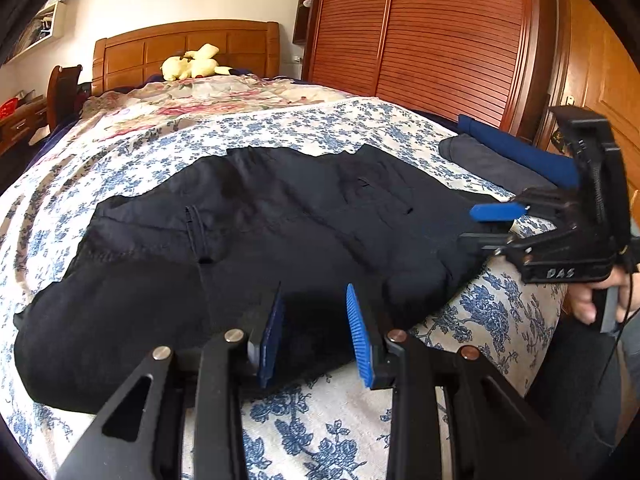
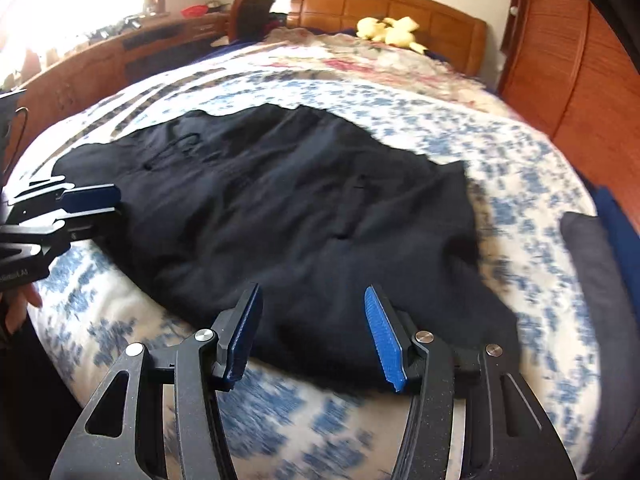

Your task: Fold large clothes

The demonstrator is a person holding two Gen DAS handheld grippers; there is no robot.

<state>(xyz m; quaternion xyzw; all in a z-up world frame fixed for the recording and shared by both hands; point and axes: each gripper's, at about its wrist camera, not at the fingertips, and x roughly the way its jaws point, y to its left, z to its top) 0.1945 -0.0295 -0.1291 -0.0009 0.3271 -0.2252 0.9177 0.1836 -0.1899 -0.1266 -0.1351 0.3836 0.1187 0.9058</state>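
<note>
Left wrist view: black trousers [image 1: 248, 232] lie spread flat on a floral bedspread [image 1: 312, 128], w/ a yellow plush toy [image 1: 192, 65] by the headboard. Left gripper [image 1: 316, 332] hovers at the near hem, fingers spread. Right gripper [image 1: 486, 224], fingers apart, seems to rest at the trousers' edge; right view is blurry.

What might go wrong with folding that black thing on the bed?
The black garment lies at the bed's near edge, so it could slide off. Both the left tongs and the right tongs are open and holding nothing; a shallow pinch might catch only one layer.
</note>
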